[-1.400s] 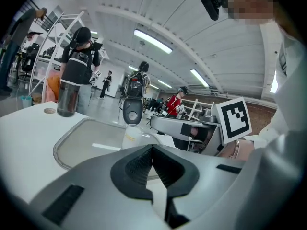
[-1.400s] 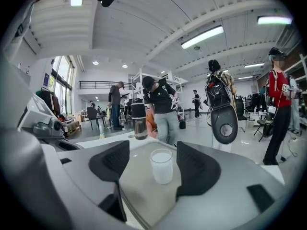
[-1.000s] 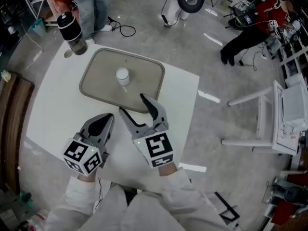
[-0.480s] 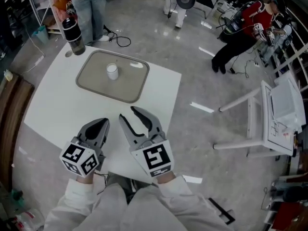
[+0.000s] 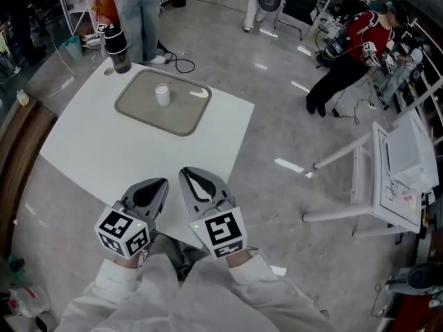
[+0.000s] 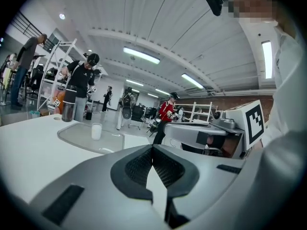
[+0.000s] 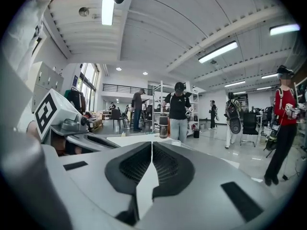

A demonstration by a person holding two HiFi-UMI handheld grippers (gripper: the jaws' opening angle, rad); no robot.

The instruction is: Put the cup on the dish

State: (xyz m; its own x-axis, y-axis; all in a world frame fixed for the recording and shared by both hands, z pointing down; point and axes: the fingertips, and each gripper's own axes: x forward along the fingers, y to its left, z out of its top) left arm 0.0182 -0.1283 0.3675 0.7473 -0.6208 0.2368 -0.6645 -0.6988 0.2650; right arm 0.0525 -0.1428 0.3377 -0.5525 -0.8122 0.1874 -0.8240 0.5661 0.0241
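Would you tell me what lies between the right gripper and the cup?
In the head view, only bare table and the near part of the dish lie between the right gripper and the cup.

Your table (image 5: 104,151) is plain white. The dish (image 5: 181,116) on it is a muted grey-beige, and the little cup (image 5: 162,95) is white. The bottle (image 5: 116,47) at the far corner is black on top and a smoky dark tone lower down. Your left gripper (image 5: 160,182) and right gripper (image 5: 187,173) are both light grey with black mesh-textured pads. Each cube carries black-and-white square markers. The right one's jaws have just closed with nothing between them. Your sleeves (image 5: 228,289) are white. The floor (image 5: 277,123) is glossy grey and the wood strip (image 5: 17,151) on the left is brown. The person (image 5: 356,30) far off wears a red top over black trousers.
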